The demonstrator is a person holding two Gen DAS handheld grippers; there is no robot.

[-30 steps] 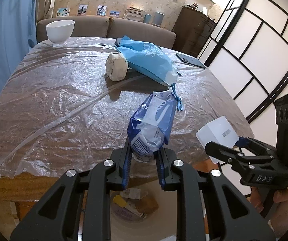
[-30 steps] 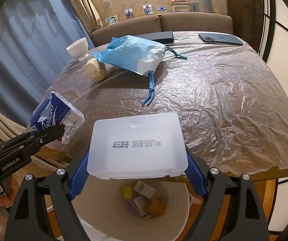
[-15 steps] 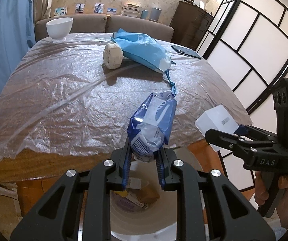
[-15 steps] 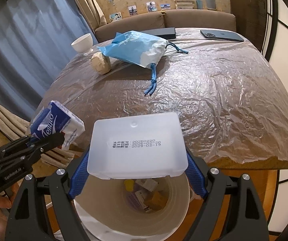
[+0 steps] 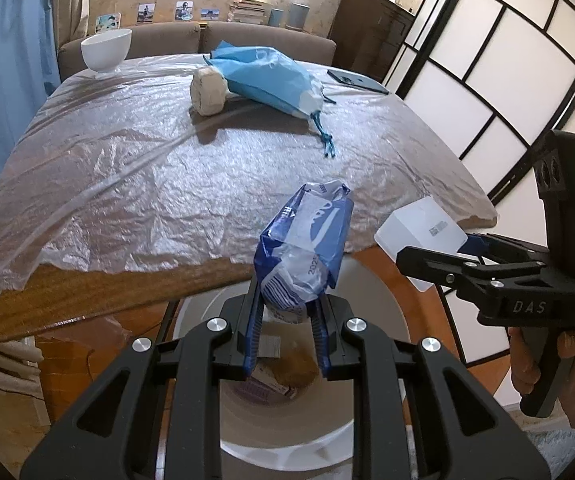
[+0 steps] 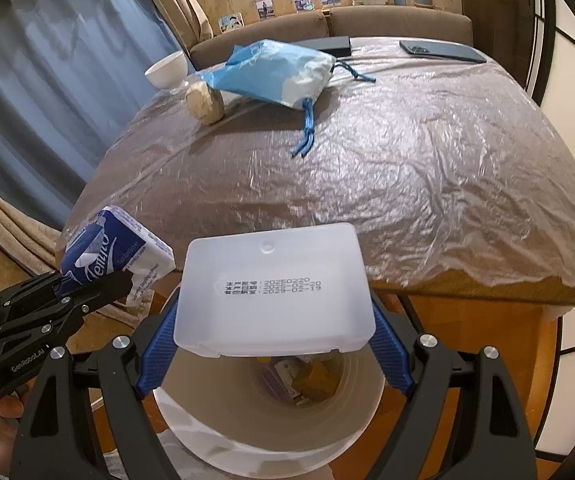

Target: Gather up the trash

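Note:
My left gripper (image 5: 285, 344) is shut on a blue-and-white tissue pack (image 5: 305, 248), held above the white trash bin (image 5: 371, 432) below the table's near edge. The pack also shows in the right wrist view (image 6: 115, 254). My right gripper (image 6: 275, 344) is shut on a translucent white plastic box (image 6: 273, 290) with a printed date, held over the bin (image 6: 247, 436). The box shows in the left wrist view (image 5: 421, 230). Several pieces of trash lie inside the bin.
The table (image 5: 107, 292) is covered with clear plastic sheet. On it lie a light blue drawstring bag (image 5: 267, 76), a beige crumpled lump (image 5: 207, 92), a white bowl (image 5: 105, 50) and a dark phone (image 5: 357, 80). A sofa stands behind; a screen partition at right.
Both grippers have drawn back from the table with their loads and now hang over the bin, which shows more fully beneath them.

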